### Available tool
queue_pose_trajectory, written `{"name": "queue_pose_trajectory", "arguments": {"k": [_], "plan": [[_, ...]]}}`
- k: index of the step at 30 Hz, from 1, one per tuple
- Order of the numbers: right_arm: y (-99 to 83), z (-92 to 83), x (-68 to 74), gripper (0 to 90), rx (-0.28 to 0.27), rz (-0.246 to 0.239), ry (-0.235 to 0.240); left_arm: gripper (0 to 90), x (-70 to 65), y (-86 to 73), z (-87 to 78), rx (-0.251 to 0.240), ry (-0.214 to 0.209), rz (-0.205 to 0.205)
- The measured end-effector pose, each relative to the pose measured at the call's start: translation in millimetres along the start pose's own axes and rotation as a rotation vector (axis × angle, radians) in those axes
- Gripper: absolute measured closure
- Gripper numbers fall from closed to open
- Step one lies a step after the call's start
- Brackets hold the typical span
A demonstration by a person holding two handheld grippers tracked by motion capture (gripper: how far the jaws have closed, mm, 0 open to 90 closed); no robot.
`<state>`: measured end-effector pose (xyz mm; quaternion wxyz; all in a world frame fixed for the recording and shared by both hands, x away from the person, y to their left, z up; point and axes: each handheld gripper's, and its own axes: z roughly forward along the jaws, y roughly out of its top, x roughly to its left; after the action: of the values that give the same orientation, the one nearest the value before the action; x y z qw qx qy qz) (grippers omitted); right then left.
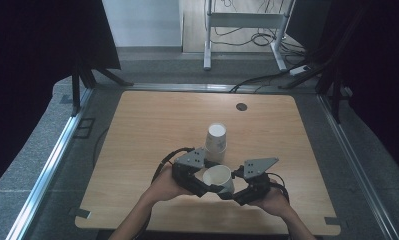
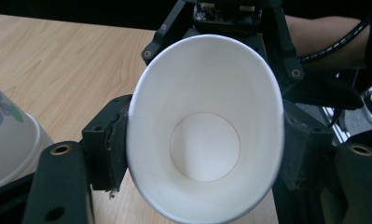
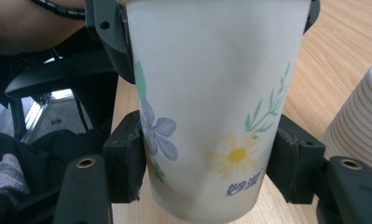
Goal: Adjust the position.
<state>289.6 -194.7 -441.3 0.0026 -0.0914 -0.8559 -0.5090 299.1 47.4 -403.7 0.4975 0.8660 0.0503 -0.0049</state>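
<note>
Cup (image 1: 218, 178) sits gripped by both claws — left claw (image 1: 203, 186) near the rim, right claw (image 1: 235, 191) lower; I pull apart gently, without crushing it.

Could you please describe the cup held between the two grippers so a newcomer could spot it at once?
On the wooden table, look near the front edge where both hands meet. There a single paper cup with painted flowers is clamped between the left gripper and right gripper. Unlike the upside-down stack of cups behind it, its open mouth shows.
</note>
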Motion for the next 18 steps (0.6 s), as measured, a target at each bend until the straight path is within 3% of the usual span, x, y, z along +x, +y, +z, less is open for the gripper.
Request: {"name": "queue_pose_trajectory", "arguments": {"k": [2,4,8,13,18], "plan": [[0.6,1.0,0.0,34.0,0.008,-0.001,-0.001,28.9,-0.9,0.9,-0.1,0.013,0.006,0.005],[1.2,2.2,0.2,25.4,0.012,0.004,-0.011,28.9,-1.4,1.7,-0.4,0.033,0.019,0.012],[0.5,3.3,-0.4,17.9,0.028,0.007,-0.031,28.9,-1.1,1.5,-2.7,0.072,0.044,0.018],[-3.4,2.5,-2.4,14.8,0.068,0.008,-0.050,28.9,0.1,-1.7,-6.3,0.124,0.086,0.012],[-7.7,2.6,-3.3,13.8,0.125,0.011,-0.112,28.8,1.8,-7.7,-7.9,0.160,0.117,-0.017]]}}
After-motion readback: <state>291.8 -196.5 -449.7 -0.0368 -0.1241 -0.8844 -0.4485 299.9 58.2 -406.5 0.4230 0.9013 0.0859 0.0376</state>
